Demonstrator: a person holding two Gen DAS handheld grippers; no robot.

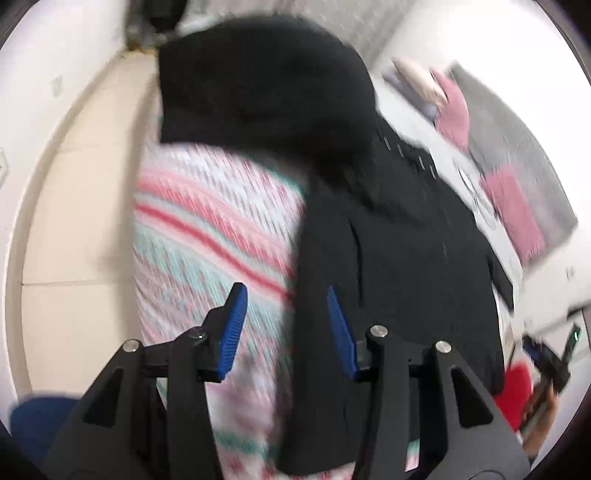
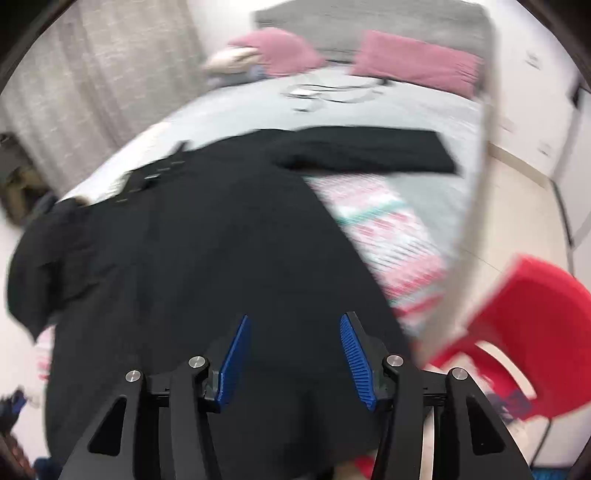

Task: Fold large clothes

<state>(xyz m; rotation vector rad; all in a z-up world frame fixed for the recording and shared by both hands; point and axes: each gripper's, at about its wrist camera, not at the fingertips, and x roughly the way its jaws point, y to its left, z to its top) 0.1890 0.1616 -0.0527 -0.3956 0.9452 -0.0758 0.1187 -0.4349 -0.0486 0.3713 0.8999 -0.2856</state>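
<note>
A large black garment [image 1: 388, 229] lies spread on a bed, with one sleeve [image 1: 258, 81] stretched out across the top. In the right wrist view the same black garment [image 2: 207, 251] fills the middle, its sleeve [image 2: 369, 151] lying crosswise at the far end. My left gripper [image 1: 284, 291] hovers above the garment's edge with its blue pads apart and nothing between them. Just as open and bare, my right gripper [image 2: 295, 321] hangs over the garment's near part. Both views are motion-blurred.
A pink, white and teal patterned blanket [image 1: 207, 229] lies under the garment. Pink pillows [image 2: 417, 62] and a grey headboard [image 2: 369, 26] are at the bed's far end. A red plastic chair [image 2: 532, 332] stands at the right. Pale tiled floor [image 1: 74, 221] runs beside the bed.
</note>
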